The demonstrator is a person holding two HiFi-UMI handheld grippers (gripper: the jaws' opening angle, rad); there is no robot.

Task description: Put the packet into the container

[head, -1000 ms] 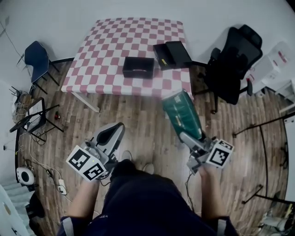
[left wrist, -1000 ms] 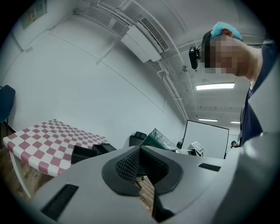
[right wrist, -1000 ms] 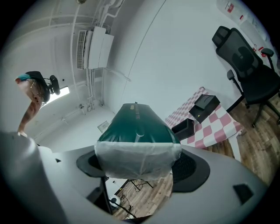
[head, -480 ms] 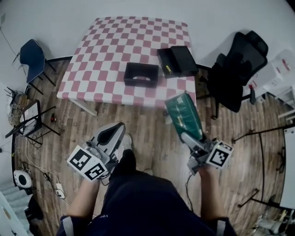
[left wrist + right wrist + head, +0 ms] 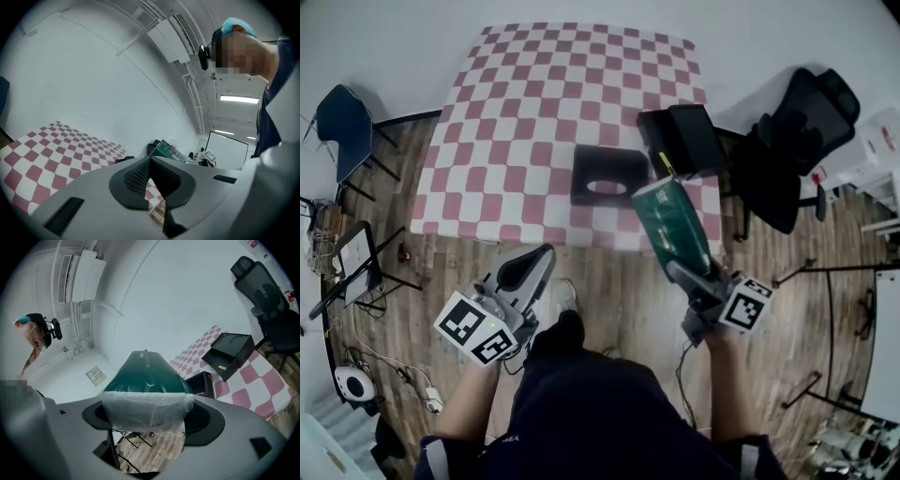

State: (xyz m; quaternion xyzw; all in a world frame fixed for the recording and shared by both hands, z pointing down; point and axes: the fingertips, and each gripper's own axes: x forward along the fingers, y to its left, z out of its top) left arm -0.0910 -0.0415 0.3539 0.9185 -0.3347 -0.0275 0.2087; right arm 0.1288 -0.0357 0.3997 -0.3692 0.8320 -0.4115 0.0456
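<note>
A dark green packet [image 5: 672, 223] with a clear sealed end sticks up and forward from my right gripper [image 5: 675, 270], which is shut on that clear end [image 5: 146, 409]. The packet's far tip hangs over the near edge of the checked table [image 5: 516, 112], just right of the black open container [image 5: 607, 175]. In the right gripper view the container [image 5: 202, 382] shows past the packet [image 5: 143, 373]. My left gripper [image 5: 544, 255] is held low at the left, over the floor, shut and holding nothing; its pads [image 5: 136, 178] meet at the tips.
A black box with its lid up [image 5: 680, 139] stands at the table's right edge, behind the container. A black office chair [image 5: 792, 141] is right of the table, a blue chair [image 5: 337, 122] left. Stands and cables [image 5: 356, 258] lie on the wood floor at the left.
The table and container have come closer as the person stepped forward. The packet in the right gripper now reaches over the table's near edge. The left gripper keeps its pose.
</note>
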